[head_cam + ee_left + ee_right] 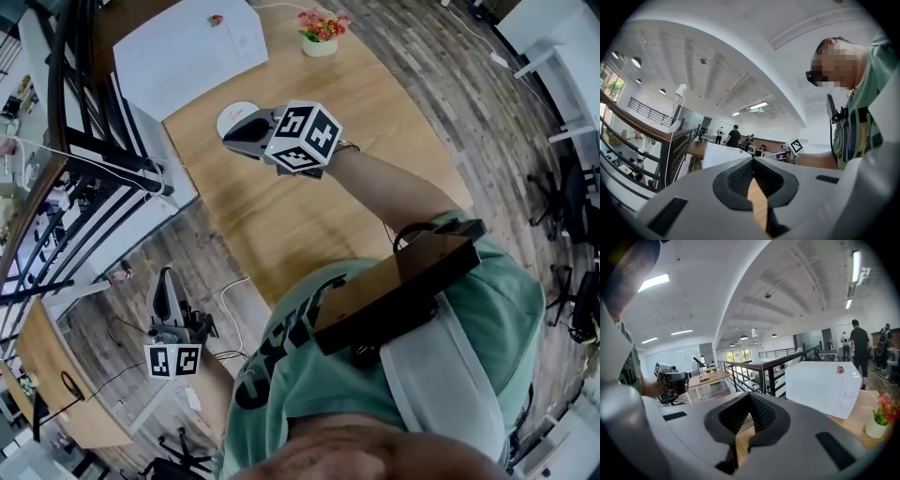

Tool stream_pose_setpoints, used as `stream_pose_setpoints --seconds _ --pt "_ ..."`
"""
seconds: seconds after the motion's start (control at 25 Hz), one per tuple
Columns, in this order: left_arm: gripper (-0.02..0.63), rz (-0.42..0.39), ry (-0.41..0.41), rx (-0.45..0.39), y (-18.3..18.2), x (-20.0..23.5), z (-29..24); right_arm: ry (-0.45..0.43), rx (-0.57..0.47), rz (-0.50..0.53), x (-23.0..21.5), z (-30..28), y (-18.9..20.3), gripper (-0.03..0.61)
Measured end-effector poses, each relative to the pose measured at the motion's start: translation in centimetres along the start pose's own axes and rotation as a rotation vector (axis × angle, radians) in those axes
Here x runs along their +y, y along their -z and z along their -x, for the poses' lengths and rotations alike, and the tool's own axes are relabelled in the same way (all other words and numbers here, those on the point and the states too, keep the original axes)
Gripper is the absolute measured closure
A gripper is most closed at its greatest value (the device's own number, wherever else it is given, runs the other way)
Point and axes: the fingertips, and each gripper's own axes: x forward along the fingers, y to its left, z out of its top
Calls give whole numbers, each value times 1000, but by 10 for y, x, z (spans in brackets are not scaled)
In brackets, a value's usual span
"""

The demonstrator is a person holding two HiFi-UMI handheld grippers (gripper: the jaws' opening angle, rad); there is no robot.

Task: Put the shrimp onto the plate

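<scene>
A small red shrimp [216, 19] [840, 369] lies on a white box [187, 47] [825, 385] at the far end of the wooden table [309, 206]. A white plate [234, 114] sits on the table below the box, partly hidden by my right gripper [232, 137]. That gripper [751, 395] is shut with nothing between its jaws and is held above the table. My left gripper [164, 278] [752, 160] is off the table's left side over the floor, also shut and empty. The right gripper view shows it at the left [670, 377].
A pot of pink flowers [321, 33] [880, 420] stands at the table's far right. A black railing [84, 141] [764, 369] runs along the table's left side. Other desks and several people are in the room beyond.
</scene>
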Motion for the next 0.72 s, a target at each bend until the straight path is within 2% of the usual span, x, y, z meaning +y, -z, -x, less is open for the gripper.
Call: stream_pose_setpoints --seconds 0.36,0.72 --pt "607 1 -81 -53 -15 35 99 -48 -7 29 68 -46 -31 574" --pt "607 -30 -21 -88 -32 73 178 1 -41 28 139 -72 -47 574"
